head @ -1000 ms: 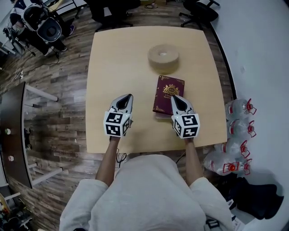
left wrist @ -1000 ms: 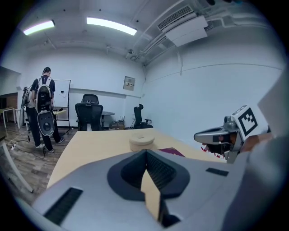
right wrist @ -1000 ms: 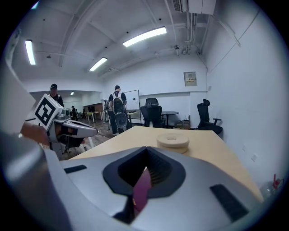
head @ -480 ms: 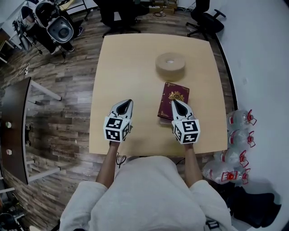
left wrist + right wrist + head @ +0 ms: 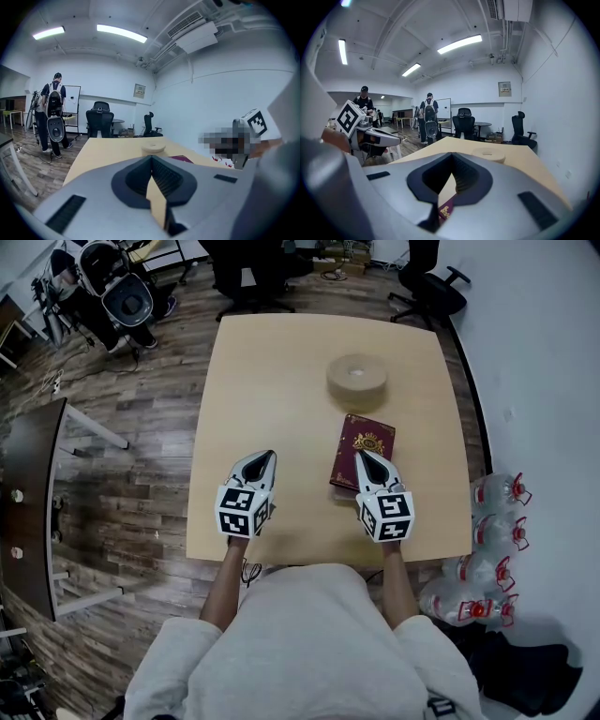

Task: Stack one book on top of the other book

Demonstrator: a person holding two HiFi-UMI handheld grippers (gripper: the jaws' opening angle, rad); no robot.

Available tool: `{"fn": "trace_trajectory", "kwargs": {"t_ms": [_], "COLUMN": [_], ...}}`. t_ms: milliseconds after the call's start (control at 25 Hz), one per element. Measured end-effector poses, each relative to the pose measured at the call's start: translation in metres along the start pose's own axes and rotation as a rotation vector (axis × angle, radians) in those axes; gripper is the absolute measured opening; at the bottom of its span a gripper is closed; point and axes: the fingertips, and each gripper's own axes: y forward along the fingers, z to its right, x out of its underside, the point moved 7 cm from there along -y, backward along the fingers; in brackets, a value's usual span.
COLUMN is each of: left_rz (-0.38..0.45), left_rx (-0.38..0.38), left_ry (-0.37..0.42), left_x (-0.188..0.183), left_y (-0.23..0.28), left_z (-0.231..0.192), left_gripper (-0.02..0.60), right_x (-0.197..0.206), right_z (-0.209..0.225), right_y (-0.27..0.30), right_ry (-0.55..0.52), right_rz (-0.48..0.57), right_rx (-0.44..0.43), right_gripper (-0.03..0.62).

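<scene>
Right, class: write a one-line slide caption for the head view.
Left tongs and right tongs, shut and empty, over a tan table with maroon book and beige roll.

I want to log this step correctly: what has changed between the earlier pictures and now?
The left gripper and the right gripper drew back slightly toward the table's near edge; nothing was taken or let go. Both claws stay shut and empty, the right above the book. Book and roll have not moved.
</scene>
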Motion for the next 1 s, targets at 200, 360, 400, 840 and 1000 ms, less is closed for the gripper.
{"fn": "trace_trajectory", "kwargs": {"t_ms": [200,360,400,840,1000], "left_rz": [-0.002,-0.002,-0.003,-0.009,-0.01], "left_rx": [0.003,0.007,0.008,0.015,0.016], "left_ry": [0.003,0.005,0.005,0.01,0.01], "left_x": [-0.0007,-0.0002,-0.0003,-0.0001,0.0008], "left_y": [-0.0014,-0.0009,-0.0009,0.0024,0.0034], "left_z": [0.0009,0.0028,0.0031,0.0063,0.0077], "left_gripper": [0.009,0.009,0.009,0.009,0.009], "right_x": [-0.0006,0.0001,-0.0001,0.0002,0.0013], "right_z": [-0.0027,-0.0033,-0.0038,-0.0058,-0.0056], "right_y": [0.0002,0.0,-0.0001,0.0003,0.0005], "right_ry": [-0.003,-0.002,-0.002,-0.007,-0.009], "right_rz": [0.002,0.004,0.004,0.002,-0.001], "right_rx": [-0.001,-0.005,-0.005,-0.017,-0.019], "right_gripper": [0.003,0.003,0.003,0.003,0.003]}}
